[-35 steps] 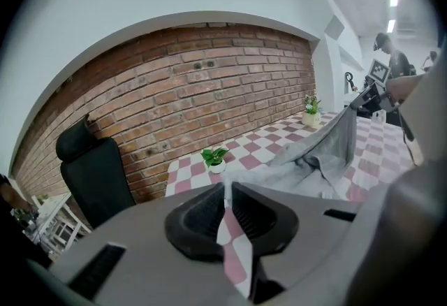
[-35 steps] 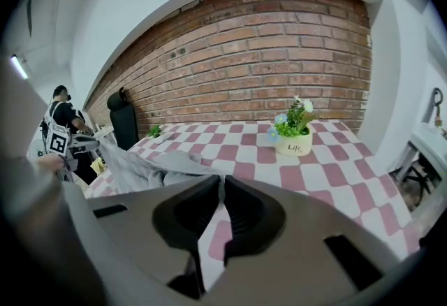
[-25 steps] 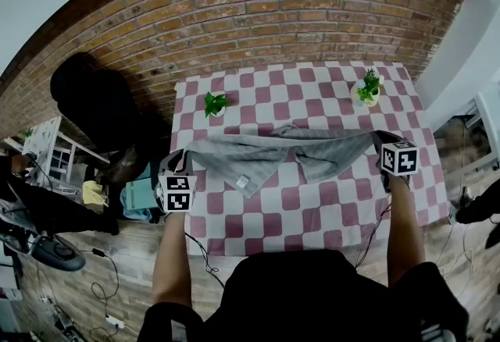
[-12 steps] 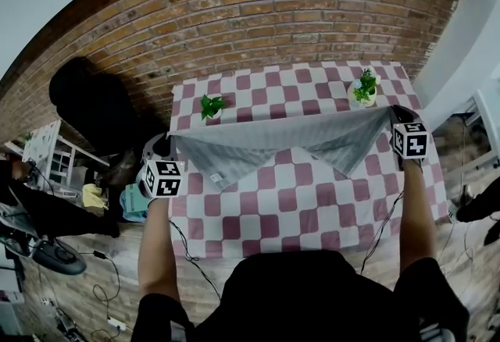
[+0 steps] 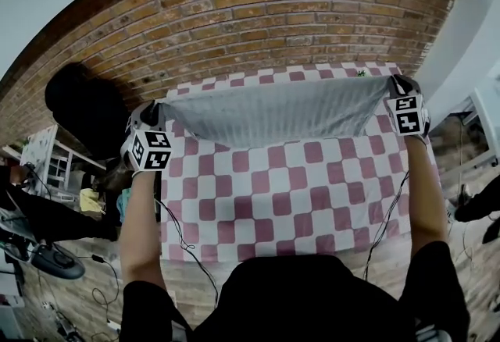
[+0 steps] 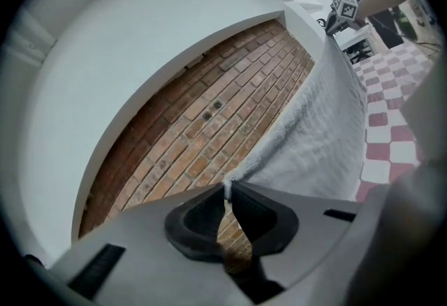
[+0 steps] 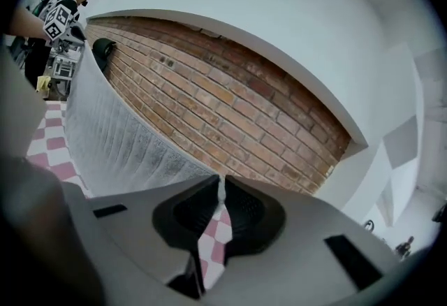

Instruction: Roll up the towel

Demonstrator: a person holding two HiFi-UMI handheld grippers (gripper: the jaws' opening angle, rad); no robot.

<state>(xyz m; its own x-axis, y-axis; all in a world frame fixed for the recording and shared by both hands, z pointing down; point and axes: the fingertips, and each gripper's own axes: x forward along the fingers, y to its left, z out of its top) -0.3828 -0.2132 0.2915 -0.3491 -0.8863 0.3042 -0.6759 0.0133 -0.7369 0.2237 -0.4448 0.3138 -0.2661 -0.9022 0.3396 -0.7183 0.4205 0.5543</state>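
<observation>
Brick wall [image 5: 273, 12] curves across the back of the head view, and below it stands a table [image 5: 297, 200] under a red-and-white chequered cloth, on a wooden floor [image 5: 94, 278] strewn with cables. Over the far half of the table the grey towel [image 5: 273, 110] hangs spread flat between the two grippers. Its top edge is pulled nearly straight from side to side and its lower edge sags slightly towards the table. Whether that lower edge touches the table cannot be told.

The left gripper [image 5: 158, 106] has the towel's upper left corner. Its marker cube [image 5: 152, 151] sits just beneath, at the end of the person's bare left forearm [image 5: 137, 223]. The right gripper [image 5: 393, 84] has the upper right corner, with its own cube facing the camera.

In the left gripper view the jaws are drawn together on a thin fold of the towel's corner [image 6: 226, 189]. The towel runs away from them to the right, up to the right gripper's cube in the distance. The right gripper view shows the same: the jaws are pinched together on a sliver of the towel's edge, and the ribbed grey fabric stretches leftwards to the left gripper's cube.

A speck of green leaf [image 5: 361, 73] peeps over the towel's top edge near the right gripper. A black rounded shape [image 5: 86, 106] stands left of the table, too dark to identify
</observation>
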